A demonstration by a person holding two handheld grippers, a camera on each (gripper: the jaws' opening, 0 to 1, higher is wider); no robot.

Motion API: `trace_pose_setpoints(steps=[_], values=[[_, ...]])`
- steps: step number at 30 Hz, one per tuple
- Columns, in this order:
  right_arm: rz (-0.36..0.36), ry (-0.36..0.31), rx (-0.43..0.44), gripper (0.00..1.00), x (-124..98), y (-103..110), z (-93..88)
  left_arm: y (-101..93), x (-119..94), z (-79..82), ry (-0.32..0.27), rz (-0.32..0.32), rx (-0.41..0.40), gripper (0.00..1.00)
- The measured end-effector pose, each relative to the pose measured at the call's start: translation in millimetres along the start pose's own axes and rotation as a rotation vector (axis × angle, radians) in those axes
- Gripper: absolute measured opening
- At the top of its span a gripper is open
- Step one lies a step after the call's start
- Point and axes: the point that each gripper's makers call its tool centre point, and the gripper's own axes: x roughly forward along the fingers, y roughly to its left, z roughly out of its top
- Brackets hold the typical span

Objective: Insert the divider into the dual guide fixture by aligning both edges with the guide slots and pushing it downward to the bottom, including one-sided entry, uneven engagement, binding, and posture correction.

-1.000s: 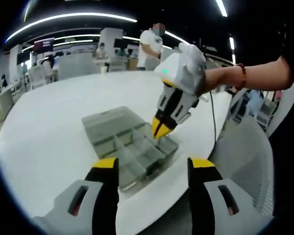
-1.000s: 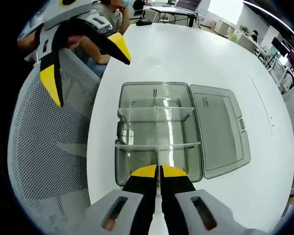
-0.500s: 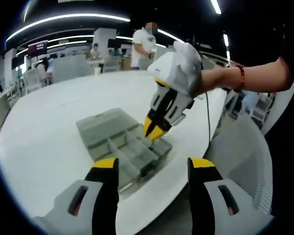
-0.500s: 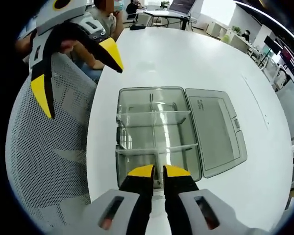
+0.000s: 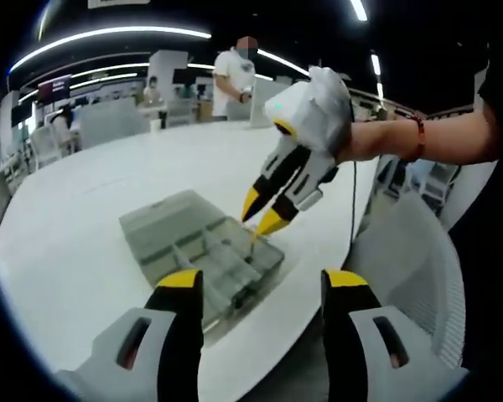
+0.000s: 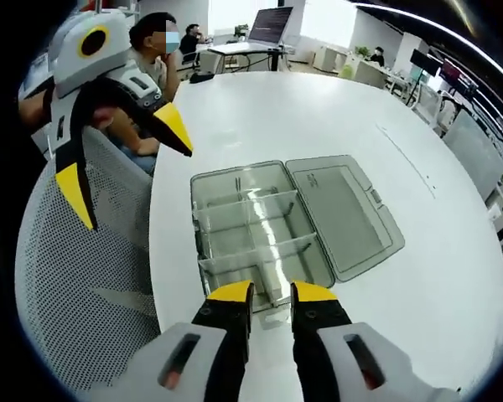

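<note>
Right gripper view: clear ribbed-plastic rectangular fixture (image 6: 260,239)

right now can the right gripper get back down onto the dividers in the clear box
Probably yes: the right gripper hangs open just above the clear box, lid folded aside, and the left gripper stays off over the chair.

— What sort of room is this?

— A big open office. A broad white round table (image 6: 335,109) spreads ahead of the right gripper, and a grey mesh chair (image 6: 84,285) sits left of it, tucked at the table's edge.

— And farther off?

— Beyond the left gripper, long curved ceiling lights (image 5: 109,35) glow against a dark ceiling, with white pillars (image 5: 163,67) and pale chairs (image 5: 109,121) below. Ahead of the right gripper, a laptop (image 6: 268,25) stands on a far desk by bright windows (image 6: 331,18).
</note>
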Motion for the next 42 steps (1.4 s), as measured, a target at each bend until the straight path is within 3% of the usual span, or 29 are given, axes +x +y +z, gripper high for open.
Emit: trace_pose_setpoints(steps=[10,27,42], values=[[-0.085,-0.071,0.137,0.21,-16.9,-10.8,-14.8,-5.2,9.2,-2.2,-0.005,-0.038,0.006,0.56],[-0.126,-0.014,0.221,0.30,-11.6,-3.1,-51.0,-7.6,10.0,-5.0,0.007,-0.076,0.006,0.57],[-0.179,-0.020,0.341,0.42,4.8,3.9,-67.7,-7.2,11.6,-3.6,-0.009,-0.080,0.008,0.59]])
